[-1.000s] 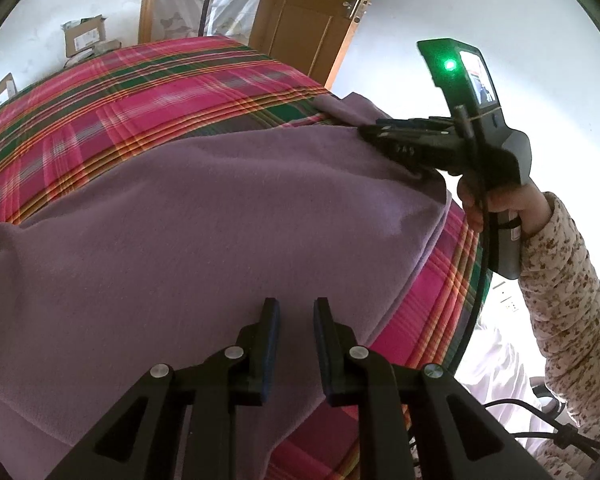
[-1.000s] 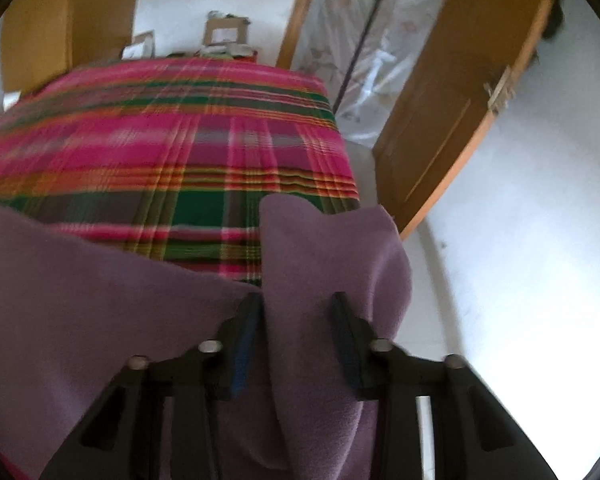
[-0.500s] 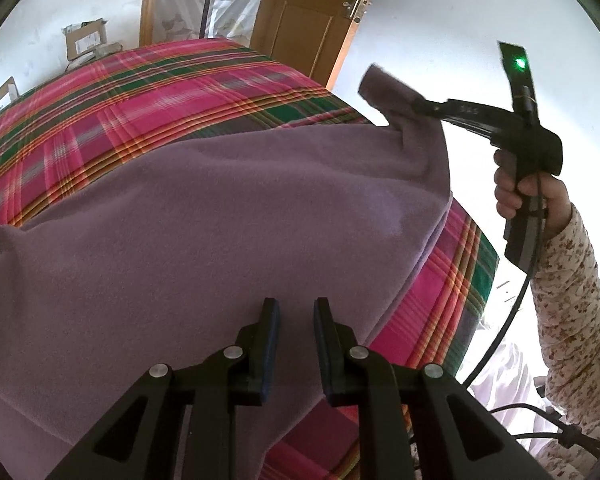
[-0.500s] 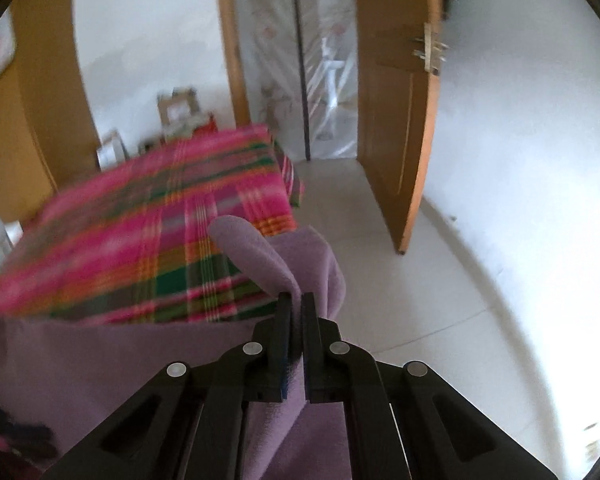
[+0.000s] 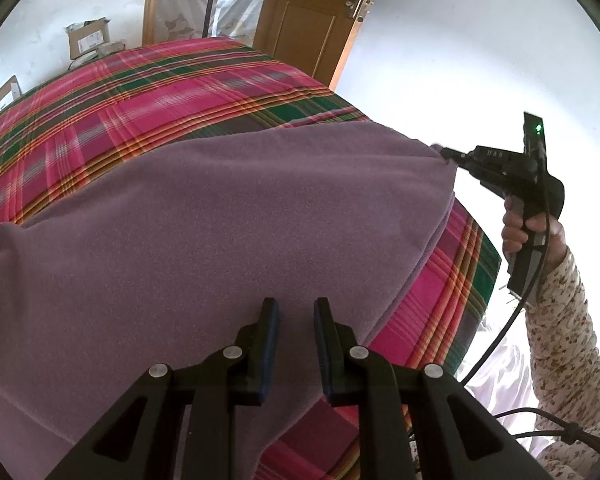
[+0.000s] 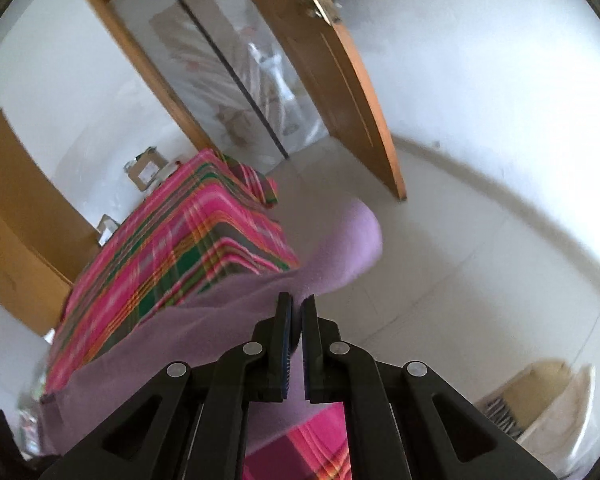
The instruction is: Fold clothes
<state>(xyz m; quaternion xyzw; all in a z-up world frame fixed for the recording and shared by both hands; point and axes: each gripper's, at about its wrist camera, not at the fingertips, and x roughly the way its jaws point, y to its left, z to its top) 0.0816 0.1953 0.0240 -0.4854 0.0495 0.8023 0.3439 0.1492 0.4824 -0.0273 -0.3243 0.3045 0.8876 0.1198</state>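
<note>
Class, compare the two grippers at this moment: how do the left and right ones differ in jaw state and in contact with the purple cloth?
The left gripper has its jaws apart, with a clear gap; the right gripper is shut. The left gripper hangs over the purple cloth without pinching it; the right gripper clamps a corner of it, out past the edge of the plaid bed cover. Both are black two-finger tools.

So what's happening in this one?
A person is folding a purple fleece garment spread over a bed with a pink plaid cover. The right gripper is shut on one corner of the fleece and holds it out past the bed's edge, over the floor. The left gripper hovers over the near part of the fleece with a gap between its fingers and nothing in them. No fold has been laid yet.
</note>
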